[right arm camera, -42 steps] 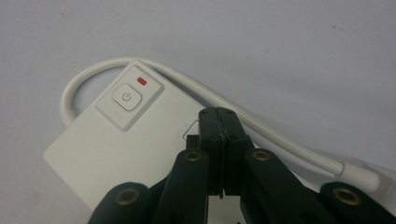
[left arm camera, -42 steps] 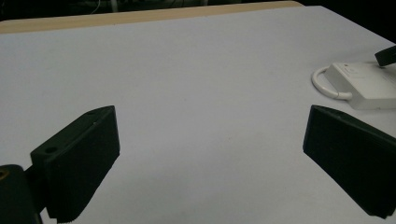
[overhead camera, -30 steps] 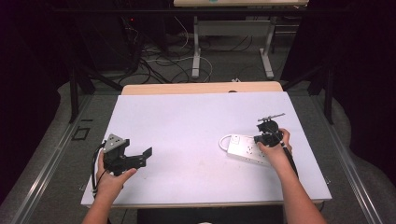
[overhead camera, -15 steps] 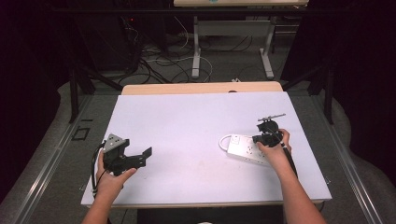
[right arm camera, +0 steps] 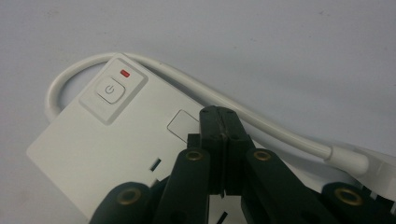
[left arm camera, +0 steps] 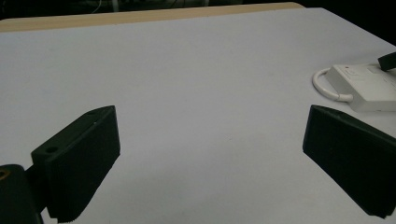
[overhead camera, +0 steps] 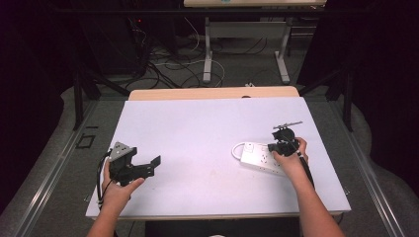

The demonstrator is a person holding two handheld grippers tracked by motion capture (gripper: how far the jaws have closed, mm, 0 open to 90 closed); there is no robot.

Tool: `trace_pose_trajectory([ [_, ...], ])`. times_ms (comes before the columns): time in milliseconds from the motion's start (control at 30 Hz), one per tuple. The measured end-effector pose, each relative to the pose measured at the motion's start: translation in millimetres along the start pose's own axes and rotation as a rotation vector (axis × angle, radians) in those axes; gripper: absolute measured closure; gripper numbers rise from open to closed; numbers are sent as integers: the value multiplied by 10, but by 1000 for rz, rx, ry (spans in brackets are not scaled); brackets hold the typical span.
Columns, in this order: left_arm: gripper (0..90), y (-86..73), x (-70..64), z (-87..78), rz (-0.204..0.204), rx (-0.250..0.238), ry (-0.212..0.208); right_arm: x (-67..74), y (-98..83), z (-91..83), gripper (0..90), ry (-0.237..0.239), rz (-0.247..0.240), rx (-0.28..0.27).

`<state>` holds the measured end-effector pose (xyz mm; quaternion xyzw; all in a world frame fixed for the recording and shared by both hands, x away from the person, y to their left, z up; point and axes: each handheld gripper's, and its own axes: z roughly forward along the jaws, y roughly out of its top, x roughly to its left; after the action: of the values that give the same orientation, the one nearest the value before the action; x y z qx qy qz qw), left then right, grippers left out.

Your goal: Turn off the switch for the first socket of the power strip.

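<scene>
A white power strip [overhead camera: 261, 158] lies on the white worktop [overhead camera: 207, 128] toward its right edge, about midway between the far and near edges, with its white cord [overhead camera: 239, 148] curling in a loop off the end that faces the worktop's middle. The right claw [overhead camera: 282, 144] sits directly over the strip's right-hand part, held from the near side by the person's right hand [overhead camera: 291, 160]. In the right gripper view the right claw [right arm camera: 223, 122] has its two black jaws pressed flat together with nothing between them, the tips hovering over or touching the strip's top face just beside a blank square panel [right arm camera: 183, 123]; whether they actually touch the power strip [right arm camera: 116, 154] cannot be told. The only markings readable there are a power symbol on the square button [right arm camera: 110, 89] and a small red indicator [right arm camera: 124, 73] next to it near the cord end; no brand or wording can be made out. The left claw [overhead camera: 148, 167] is well apart from the strip, near the worktop's left edge toward the near-left corner, held in the left hand [overhead camera: 117, 190]. In the left gripper view its jaws stand wide apart and empty above bare worktop [left arm camera: 196, 84], with the power strip [left arm camera: 369, 86] far off at the right
</scene>
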<state>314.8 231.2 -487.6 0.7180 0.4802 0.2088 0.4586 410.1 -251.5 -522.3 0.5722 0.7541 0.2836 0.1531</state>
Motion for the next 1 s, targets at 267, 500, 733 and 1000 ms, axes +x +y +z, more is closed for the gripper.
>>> trace_pose_trajectory([
  [267,38,0,4,9,2,3,-3,-14,1,1,900,8,-3,-3],
  [500,39,-19,10,-1,-5,4,-3,-19,4,1,900,11,9,-1],
  [733,41,-18,15,1,-13,3,-3,-33,-1,-2,900,19,14,-3],
  [1000,45,-27,34,4,-25,0,-3,-11,2,-4,880,8,10,-7],
])
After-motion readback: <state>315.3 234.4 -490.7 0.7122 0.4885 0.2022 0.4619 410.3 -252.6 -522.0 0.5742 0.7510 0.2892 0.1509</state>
